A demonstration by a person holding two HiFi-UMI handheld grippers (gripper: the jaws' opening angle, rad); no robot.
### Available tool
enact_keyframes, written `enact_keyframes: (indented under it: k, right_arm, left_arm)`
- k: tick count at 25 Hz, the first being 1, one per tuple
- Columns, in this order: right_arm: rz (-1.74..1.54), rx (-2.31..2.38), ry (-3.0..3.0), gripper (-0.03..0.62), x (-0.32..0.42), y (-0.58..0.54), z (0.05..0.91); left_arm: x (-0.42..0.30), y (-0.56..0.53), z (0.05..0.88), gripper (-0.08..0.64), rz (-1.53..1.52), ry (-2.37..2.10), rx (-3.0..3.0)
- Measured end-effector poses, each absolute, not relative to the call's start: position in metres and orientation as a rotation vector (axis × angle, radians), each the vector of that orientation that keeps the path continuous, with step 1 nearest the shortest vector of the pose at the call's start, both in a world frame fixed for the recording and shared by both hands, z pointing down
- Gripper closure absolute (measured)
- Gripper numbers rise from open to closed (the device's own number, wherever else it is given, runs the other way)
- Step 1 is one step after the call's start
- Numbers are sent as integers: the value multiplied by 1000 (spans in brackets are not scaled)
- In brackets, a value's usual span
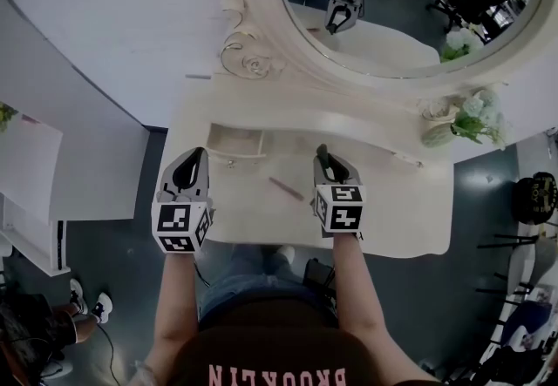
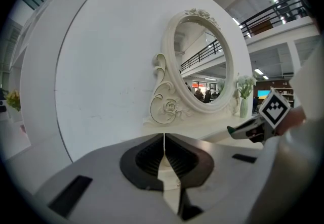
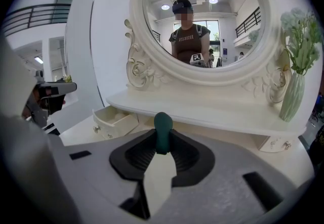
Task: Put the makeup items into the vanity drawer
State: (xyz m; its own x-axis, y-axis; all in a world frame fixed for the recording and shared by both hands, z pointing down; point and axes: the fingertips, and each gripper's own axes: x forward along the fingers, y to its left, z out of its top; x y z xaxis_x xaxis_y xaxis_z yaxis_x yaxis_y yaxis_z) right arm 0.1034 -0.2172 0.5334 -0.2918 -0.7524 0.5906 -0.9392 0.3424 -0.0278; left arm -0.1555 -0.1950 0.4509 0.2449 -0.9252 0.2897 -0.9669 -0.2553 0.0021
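Observation:
The white vanity table point(image 1: 392, 210) has a small drawer point(image 1: 235, 142) standing open at its back left, also seen in the right gripper view as the open drawer point(image 3: 115, 122). My right gripper point(image 1: 324, 159) hovers over the tabletop to the right of that drawer, shut on a dark green makeup stick point(image 3: 163, 129) that pokes up between its jaws. My left gripper point(image 1: 192, 163) is held just in front of the open drawer, its jaws point(image 2: 164, 139) shut with nothing between them. A thin pink pencil point(image 1: 286, 189) lies on the tabletop between the two grippers.
An oval mirror point(image 1: 296, 36) in a carved white frame rises behind the table. A vase of pale flowers point(image 1: 462, 121) stands at the back right. A second small drawer point(image 3: 276, 143) under the right of the shelf is closed. Grey floor surrounds the vanity.

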Motion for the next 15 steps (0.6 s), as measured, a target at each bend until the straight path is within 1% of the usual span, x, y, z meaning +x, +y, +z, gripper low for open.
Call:
enact_keyframes:
  k: [7,15]
  right_arm:
    - [474,1459,-2181,518,89,-231,517]
    - [422,1383,-2243,517,55,-248,507]
  left_arm:
    - [-171,-196,440,554,319,-1860,2304]
    - [-216,-191,428,554,284,-1993,2213]
